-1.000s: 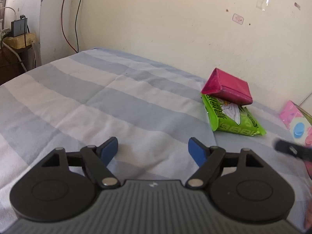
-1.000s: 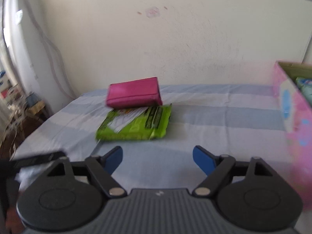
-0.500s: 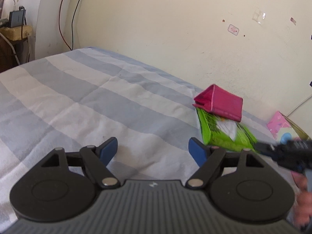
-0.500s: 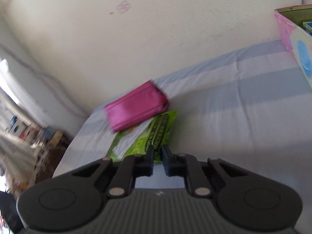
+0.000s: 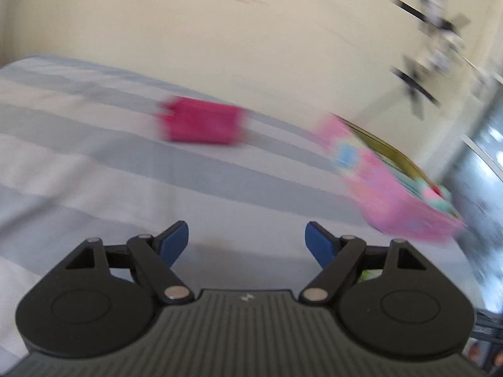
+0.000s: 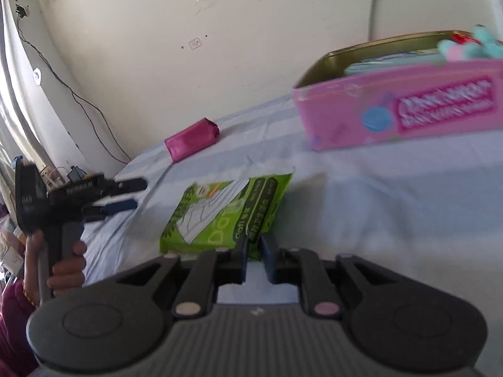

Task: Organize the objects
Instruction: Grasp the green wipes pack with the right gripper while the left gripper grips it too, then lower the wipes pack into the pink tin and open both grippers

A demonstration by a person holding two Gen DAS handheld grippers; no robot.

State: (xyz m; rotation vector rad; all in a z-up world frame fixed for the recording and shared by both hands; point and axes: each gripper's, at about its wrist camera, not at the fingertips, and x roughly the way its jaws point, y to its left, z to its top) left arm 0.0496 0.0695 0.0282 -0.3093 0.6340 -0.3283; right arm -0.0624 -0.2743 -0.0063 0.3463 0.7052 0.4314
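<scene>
My right gripper (image 6: 254, 245) is shut on the near edge of a green wipes packet (image 6: 226, 212) and holds it lifted over the striped bedsheet (image 6: 393, 194). A magenta pouch (image 6: 191, 139) lies alone near the wall; it also shows blurred in the left wrist view (image 5: 201, 125). A pink box (image 6: 399, 110) with items inside stands at the right, and shows in the left wrist view (image 5: 396, 185). My left gripper (image 5: 246, 240) is open and empty above the sheet; it also shows in the right wrist view (image 6: 125, 193), left of the packet.
The wall (image 6: 220, 31) runs behind the bed. Cables (image 6: 78, 100) hang at the left. A plush toy (image 6: 471, 45) pokes from the pink box. The left wrist view is motion-blurred.
My right gripper closed on the green packet and pulled it out from under the magenta pouch, lifting it toward the pink box. My left gripper swung right, still open.
</scene>
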